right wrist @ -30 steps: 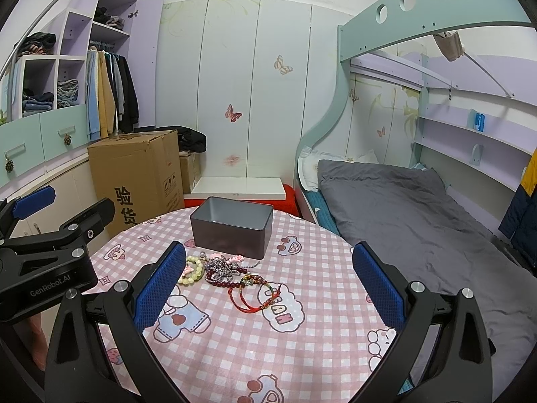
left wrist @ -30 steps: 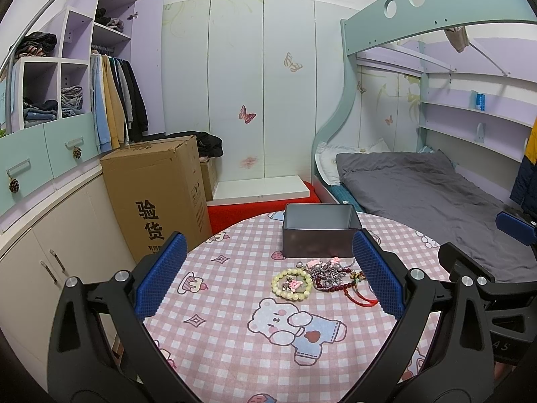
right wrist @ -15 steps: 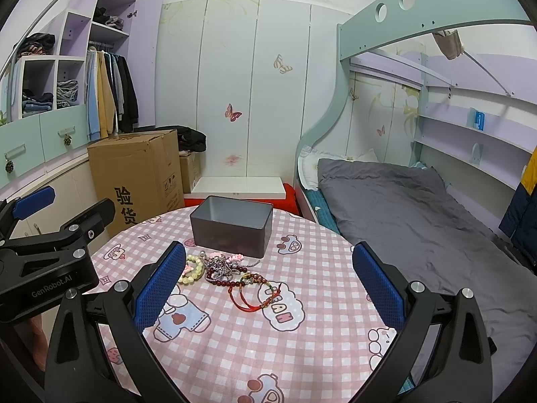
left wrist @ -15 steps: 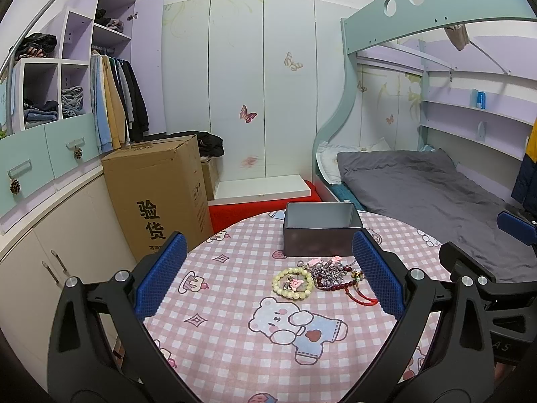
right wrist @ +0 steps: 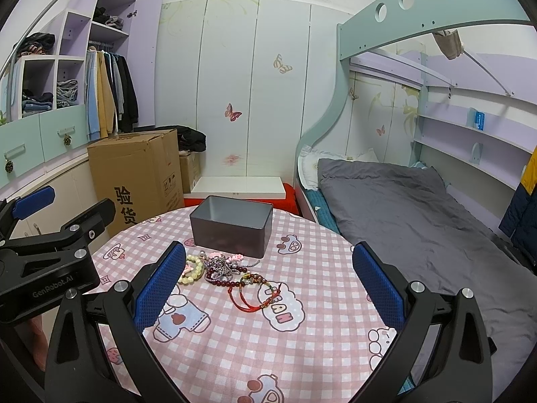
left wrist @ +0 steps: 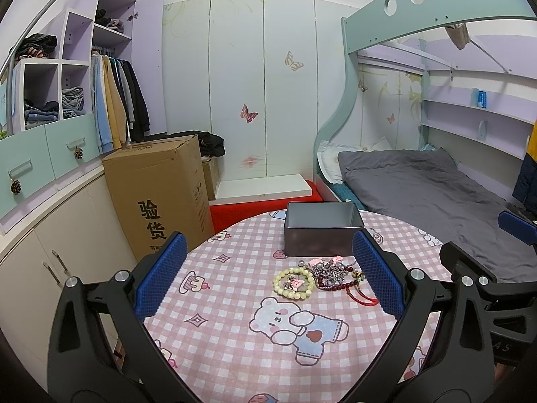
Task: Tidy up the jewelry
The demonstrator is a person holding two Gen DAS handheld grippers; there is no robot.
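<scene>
On the left, a cardboard box [left wrist: 157, 194] stands beside the pink checked table [left wrist: 235, 352]; a grey tin [left wrist: 322, 231] sits there, jewelry [left wrist: 322, 275] piled just before it; a bed [left wrist: 436, 194] lies right. Both grippers [left wrist: 268, 278] [right wrist: 265, 282] hover, jaws apart.

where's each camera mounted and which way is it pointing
Left wrist: sits on the left tool, looking forward over the table at the grey tin and the jewelry pile; its own open blue pads frame the view, with the right tool at the right edge.
Right wrist: sits on the right tool, facing the same way; its open pads show, with the left tool at the left edge.
Shared: tin, jewelry, cardboard box, bed.
</scene>
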